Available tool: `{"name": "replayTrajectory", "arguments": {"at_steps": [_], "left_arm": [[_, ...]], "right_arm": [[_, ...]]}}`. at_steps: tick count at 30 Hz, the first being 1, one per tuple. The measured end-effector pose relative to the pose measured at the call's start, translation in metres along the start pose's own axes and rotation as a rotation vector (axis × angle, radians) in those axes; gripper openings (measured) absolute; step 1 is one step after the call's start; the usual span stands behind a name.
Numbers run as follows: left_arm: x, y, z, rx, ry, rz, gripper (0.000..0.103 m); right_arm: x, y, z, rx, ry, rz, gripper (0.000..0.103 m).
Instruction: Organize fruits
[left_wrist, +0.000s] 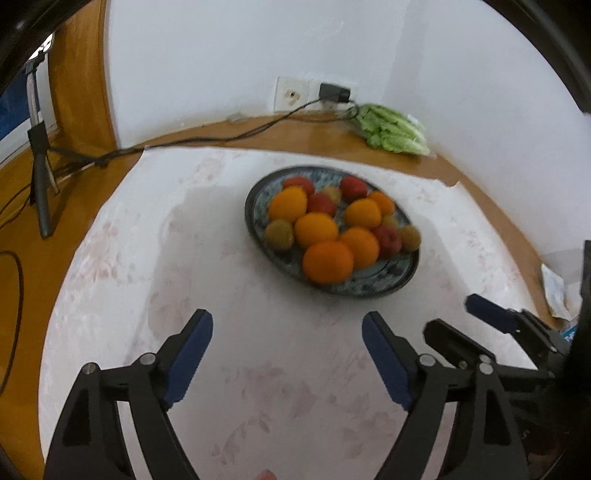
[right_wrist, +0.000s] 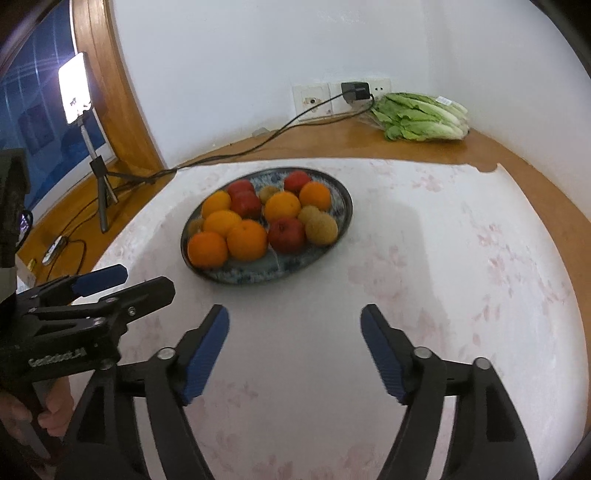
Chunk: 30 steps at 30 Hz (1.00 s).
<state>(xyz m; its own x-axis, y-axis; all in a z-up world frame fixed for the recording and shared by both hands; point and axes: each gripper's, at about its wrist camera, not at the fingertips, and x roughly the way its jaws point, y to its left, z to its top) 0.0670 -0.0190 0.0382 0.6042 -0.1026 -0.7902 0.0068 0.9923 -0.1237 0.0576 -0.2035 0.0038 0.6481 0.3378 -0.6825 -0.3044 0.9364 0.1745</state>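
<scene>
Both claws gape wide, nothing between them! The left claw (left_wrist: 287, 332) and right claw (right_wrist: 294, 326) hover side by side over the white floral desk (right_wrist: 443, 258); the blue patterned plate (right_wrist: 334, 192) of oranges, red apples and kiwis sits dead ahead, about equally near both.

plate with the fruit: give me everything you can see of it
The plate is round and shallow, dark-rimmed, with a mottled blue-and-white pattern that looks like glazed ceramic. It lies flat on the pale floral tablecloth, toward the far side, ahead of both open grippers; neither touches it. It holds a single crowded layer of oranges, red apples and brownish-green kiwis. Most fruits touch their neighbours. A bare strip of plate shows at the near edge. The view is slightly blurred, so finer pattern detail is unclear.
</scene>
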Motion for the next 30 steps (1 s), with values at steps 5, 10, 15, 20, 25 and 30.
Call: {"name": "replayTrajectory", "arguments": {"at_steps": [5, 10, 15, 20, 25, 30], "left_arm": [[0.01, -0.008, -0.008, 0.04, -0.006, 0.071, 0.086], [0.018, -0.009, -0.011, 0.048, 0.009, 0.084, 0.086], [0.026, -0.014, -0.015, 0.064, 0.034, 0.091, 0.087], [0.028, -0.016, -0.016, 0.077, 0.029, 0.119, 0.087], [0.028, -0.015, -0.017, 0.074, 0.019, 0.125, 0.087], [0.028, -0.015, -0.017, 0.073, 0.016, 0.126, 0.087]], "right_arm": [[0.007, -0.006, -0.009, -0.008, 0.012, -0.076, 0.079], [0.015, -0.016, -0.012, 0.035, 0.051, -0.089, 0.079], [0.017, -0.014, -0.013, 0.023, 0.054, -0.107, 0.079], [0.02, -0.008, -0.013, -0.009, 0.068, -0.142, 0.08], [0.02, -0.007, -0.014, -0.016, 0.07, -0.15, 0.081], [0.02, -0.006, -0.014, -0.02, 0.072, -0.154, 0.081]]}}
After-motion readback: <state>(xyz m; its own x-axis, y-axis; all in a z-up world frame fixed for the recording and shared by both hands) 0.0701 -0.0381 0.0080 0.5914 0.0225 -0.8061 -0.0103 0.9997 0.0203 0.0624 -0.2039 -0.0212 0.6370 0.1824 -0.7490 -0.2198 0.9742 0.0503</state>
